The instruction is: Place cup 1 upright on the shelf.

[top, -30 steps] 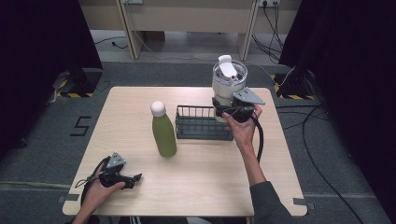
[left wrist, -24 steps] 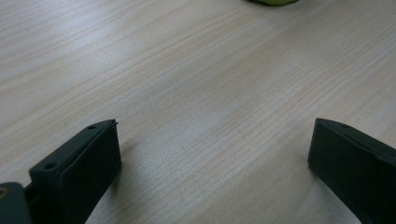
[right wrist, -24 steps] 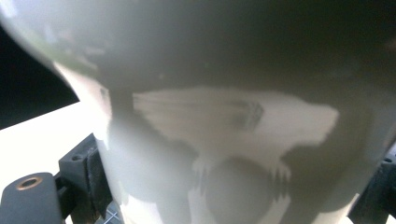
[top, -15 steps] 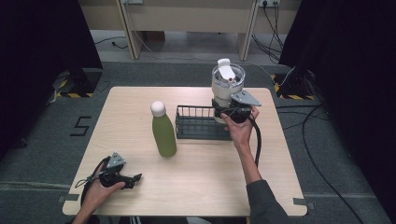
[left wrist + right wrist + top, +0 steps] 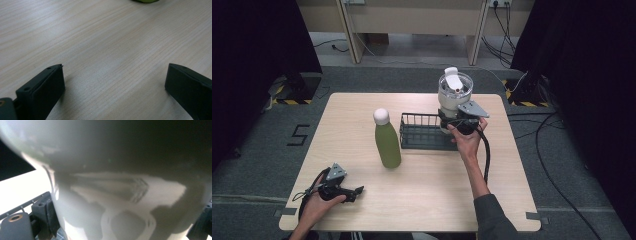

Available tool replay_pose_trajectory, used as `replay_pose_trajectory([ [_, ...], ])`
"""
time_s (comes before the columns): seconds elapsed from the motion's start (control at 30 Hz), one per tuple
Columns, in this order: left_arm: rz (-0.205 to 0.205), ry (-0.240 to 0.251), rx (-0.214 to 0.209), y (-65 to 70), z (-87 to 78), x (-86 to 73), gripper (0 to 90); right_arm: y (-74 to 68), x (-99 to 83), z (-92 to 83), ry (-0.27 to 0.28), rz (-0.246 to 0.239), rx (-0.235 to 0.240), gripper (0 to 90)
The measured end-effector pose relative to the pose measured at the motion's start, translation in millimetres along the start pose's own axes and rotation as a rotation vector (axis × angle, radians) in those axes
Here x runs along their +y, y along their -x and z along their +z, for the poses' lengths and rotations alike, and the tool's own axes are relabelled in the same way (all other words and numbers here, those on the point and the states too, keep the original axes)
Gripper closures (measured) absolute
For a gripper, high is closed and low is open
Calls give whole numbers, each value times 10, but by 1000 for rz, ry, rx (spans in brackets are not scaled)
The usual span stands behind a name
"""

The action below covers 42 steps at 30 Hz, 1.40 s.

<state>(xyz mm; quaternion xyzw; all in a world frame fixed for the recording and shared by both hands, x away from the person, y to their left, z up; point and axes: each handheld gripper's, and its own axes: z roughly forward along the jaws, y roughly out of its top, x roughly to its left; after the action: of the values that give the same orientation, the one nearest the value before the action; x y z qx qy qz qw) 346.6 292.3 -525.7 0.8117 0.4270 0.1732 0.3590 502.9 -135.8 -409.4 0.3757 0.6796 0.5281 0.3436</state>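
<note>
A white container (image 5: 454, 96) with a clear lid and a white tab on top is held at the right end of a black wire basket (image 5: 426, 131). My right gripper (image 5: 452, 119) is shut on its lower body. In the right gripper view the container's white wall (image 5: 120, 195) sits between the jaws. A green bottle (image 5: 387, 141) with a white cap stands upright left of the basket. My left gripper (image 5: 357, 191) rests open on the table near the front left corner. Bare wood lies between its jaws (image 5: 113, 82).
The light wooden table (image 5: 432, 190) has bare room across its front and right side. The green bottle's base (image 5: 146, 1) shows at the top edge of the left gripper view. Cables (image 5: 557, 145) and grey carpet surround the table.
My right gripper and the white container have shifted very slightly toward the near side. The left gripper has stayed still.
</note>
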Motion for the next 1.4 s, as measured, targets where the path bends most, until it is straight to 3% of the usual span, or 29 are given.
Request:
replay_pose_trajectory([
  [0.77,2,-2,0,-2,0,0,17,-7,-358,137,-24,12,4,103],
  [0.83,1,-1,0,-1,0,0,17,-13,-407,145,-2,6,5,103],
  [1.4,0,-2,1,-1,0,0,16,30,-453,159,25,10,34,101],
])
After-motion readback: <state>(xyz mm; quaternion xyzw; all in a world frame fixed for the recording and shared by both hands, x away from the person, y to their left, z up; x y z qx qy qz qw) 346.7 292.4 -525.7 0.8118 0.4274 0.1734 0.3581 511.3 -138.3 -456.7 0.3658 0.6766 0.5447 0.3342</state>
